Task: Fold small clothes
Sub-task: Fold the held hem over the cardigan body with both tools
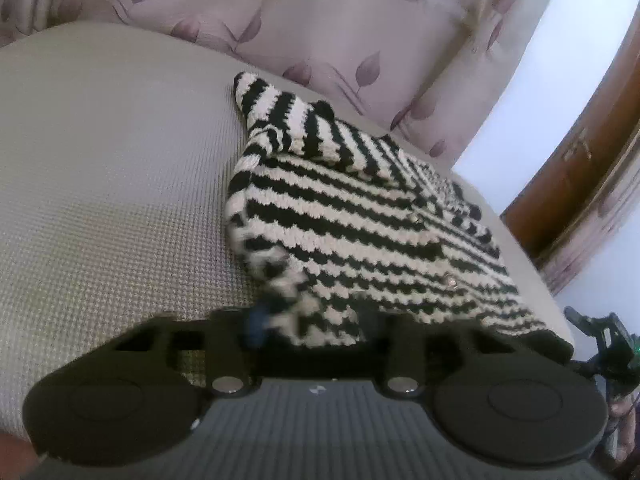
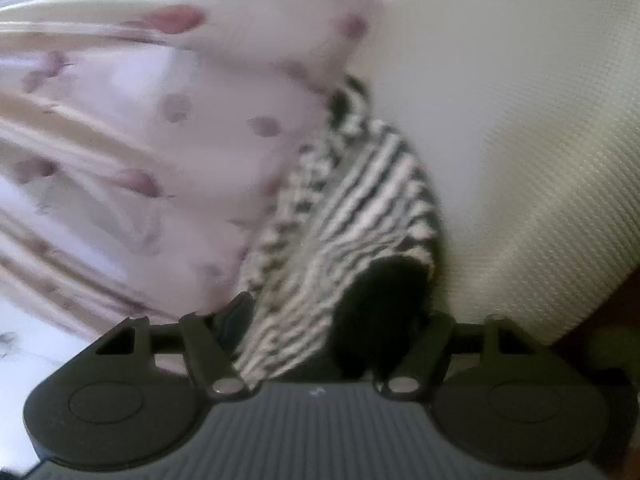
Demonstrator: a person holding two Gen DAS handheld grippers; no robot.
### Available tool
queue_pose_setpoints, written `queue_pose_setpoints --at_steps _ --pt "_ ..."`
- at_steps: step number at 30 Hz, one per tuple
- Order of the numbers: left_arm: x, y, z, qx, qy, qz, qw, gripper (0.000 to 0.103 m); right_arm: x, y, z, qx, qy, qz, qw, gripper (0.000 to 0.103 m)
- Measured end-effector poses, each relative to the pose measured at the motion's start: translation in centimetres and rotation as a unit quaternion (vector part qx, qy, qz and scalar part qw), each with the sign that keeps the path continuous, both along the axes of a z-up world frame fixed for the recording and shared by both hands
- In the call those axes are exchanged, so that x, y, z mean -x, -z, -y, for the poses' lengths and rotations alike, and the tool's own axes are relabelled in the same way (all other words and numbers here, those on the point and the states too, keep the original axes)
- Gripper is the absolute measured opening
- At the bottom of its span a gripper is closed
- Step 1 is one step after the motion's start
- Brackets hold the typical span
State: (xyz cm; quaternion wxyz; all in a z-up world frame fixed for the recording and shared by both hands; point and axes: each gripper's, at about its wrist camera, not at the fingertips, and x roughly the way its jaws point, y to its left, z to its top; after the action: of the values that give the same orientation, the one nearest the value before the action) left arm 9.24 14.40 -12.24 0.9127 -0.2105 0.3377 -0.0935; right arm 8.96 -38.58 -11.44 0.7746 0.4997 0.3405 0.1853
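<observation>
A grey woven cushion (image 1: 100, 200) lies before a pale curtain with purple leaves (image 1: 320, 28), a wooden door (image 1: 580, 160) at the far right. On the cushion rests the black-and-white striped knit garment (image 1: 352, 216), partly folded, one sleeve (image 1: 276, 104) pointing toward the curtain. Its blurred near corner sits between the left gripper (image 1: 308, 320) fingers; whether they pinch it cannot be told. In the blurred right wrist view, the right gripper (image 2: 328, 320) stands parted around the garment's dark edge, its grasp likewise unclear.
</observation>
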Motion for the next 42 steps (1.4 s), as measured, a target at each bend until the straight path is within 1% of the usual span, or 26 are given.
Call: queue_pose_setpoints --at_steps 1,2,4,5,7,10,12,14,16,18,20,21,22,24,25,26,28,30,32,35,36,37,38,39,40,42 --pt "-0.1 0.2 0.0 -0.005 -0.004 -0.001 1.0000 0.019 -0.1 0.6 0.3 -0.020 0.008 -0.005 1.000 0.057" --pt "-0.1 0.3 0.0 -0.001 -0.005 0.001 1.0000 0.019 -0.4 1.1 0.6 -0.032 0.017 -0.014 0.999 0.049" --pt "0.0 0.3 -0.4 0.013 -0.004 0.001 0.9999 0.019 -0.7 2.0 1.1 -0.037 0.025 -0.039 0.998 0.017" --pt "0.0 0.3 -0.3 0.011 -0.003 0.002 0.9999 0.019 -0.8 2.2 1.2 -0.034 0.022 -0.044 0.998 0.013" --pt "0.0 0.3 -0.2 0.009 0.002 0.005 0.9999 0.019 -0.7 2.0 1.1 -0.024 0.015 -0.037 0.999 0.010" --pt "0.0 -0.1 -0.7 0.015 -0.004 0.006 0.9999 0.010 -0.4 0.3 1.1 -0.025 0.000 -0.006 1.000 0.009" --pt "0.3 -1.2 -1.3 0.021 -0.012 0.018 0.9996 0.010 0.1 -1.6 1.1 -0.036 -0.012 0.020 0.999 0.009" --pt "0.8 -2.8 -2.0 0.031 -0.017 0.034 0.9988 0.009 0.6 -2.9 1.5 -0.017 -0.016 0.028 0.999 0.009" --pt "1.2 -3.8 -2.3 0.026 -0.012 0.040 0.9988 0.009 0.7 -2.3 2.0 -0.008 -0.020 0.007 1.000 0.009" --pt "1.0 -3.5 -1.8 -0.004 -0.004 0.024 0.9997 0.009 0.6 -0.2 2.1 0.003 -0.024 -0.038 0.999 0.009" --pt "0.6 -2.3 -1.3 -0.022 0.007 0.001 0.9997 0.010 0.8 1.2 1.9 0.002 -0.020 -0.051 0.999 0.009" --pt "0.6 -1.8 -1.1 -0.027 0.006 -0.007 0.9996 0.010 1.0 1.5 2.1 -0.013 -0.018 -0.048 0.999 0.012" --pt "0.7 -1.5 -1.2 -0.029 0.005 -0.008 0.9995 0.012 1.0 1.6 2.2 -0.030 -0.017 -0.043 0.998 0.012" --pt "1.0 -1.5 -1.4 -0.027 -0.003 0.000 0.9996 0.025 1.1 1.2 2.4 -0.027 -0.008 -0.038 0.999 0.012" --pt "1.1 -1.7 -1.5 -0.030 -0.009 0.007 0.9995 0.042 1.1 1.0 2.4 -0.021 -0.009 -0.035 0.999 0.015" --pt "1.3 -1.9 -1.6 -0.037 -0.019 0.016 0.9990 0.065 1.0 0.9 2.4 -0.021 -0.014 -0.032 0.999 0.018" --pt "1.5 -2.3 -1.6 -0.047 -0.032 0.027 0.9980 0.090 0.9 0.5 2.2 -0.016 -0.020 -0.026 0.999 0.037" --pt "1.5 -2.5 -1.7 -0.048 -0.033 0.035 0.9977 0.093 0.6 0.1 1.9 -0.011 -0.024 -0.016 1.000 0.052" --pt "1.1 -2.3 -1.6 -0.051 -0.027 0.023 0.9981 0.093 0.4 0.2 1.7 -0.012 -0.025 -0.014 1.000 0.054" --pt "0.2 -1.0 -1.5 -0.026 -0.009 -0.013 0.9995 0.087 0.1 0.2 1.2 0.004 -0.028 -0.007 1.000 0.051" --pt "0.4 -0.9 -1.3 -0.029 -0.008 -0.005 0.9995 0.086 0.0 0.2 0.9 0.012 -0.028 -0.004 1.000 0.050" --pt "0.3 -0.8 -1.0 -0.033 -0.002 -0.006 0.9994 0.075 0.0 0.0 0.7 0.020 -0.030 -0.001 0.999 0.049" --pt "0.2 -0.8 -0.8 -0.037 0.003 -0.007 0.9993 0.053 0.1 -0.2 0.5 0.035 -0.032 0.004 0.999 0.044" --pt "0.2 -0.7 -0.4 -0.045 0.002 -0.013 0.9989 0.036 0.1 -0.5 -0.1 0.069 -0.037 0.006 0.997 0.027" --pt "0.1 -0.5 -0.1 -0.056 -0.002 -0.020 0.9982 0.011 0.1 -0.7 -0.5 0.095 -0.043 0.006 0.995 0.015" --pt "0.3 -0.6 0.4 -0.075 -0.007 -0.016 0.9970 0.011 0.3 -0.6 -0.9 0.106 -0.050 0.009 0.993 0.012"
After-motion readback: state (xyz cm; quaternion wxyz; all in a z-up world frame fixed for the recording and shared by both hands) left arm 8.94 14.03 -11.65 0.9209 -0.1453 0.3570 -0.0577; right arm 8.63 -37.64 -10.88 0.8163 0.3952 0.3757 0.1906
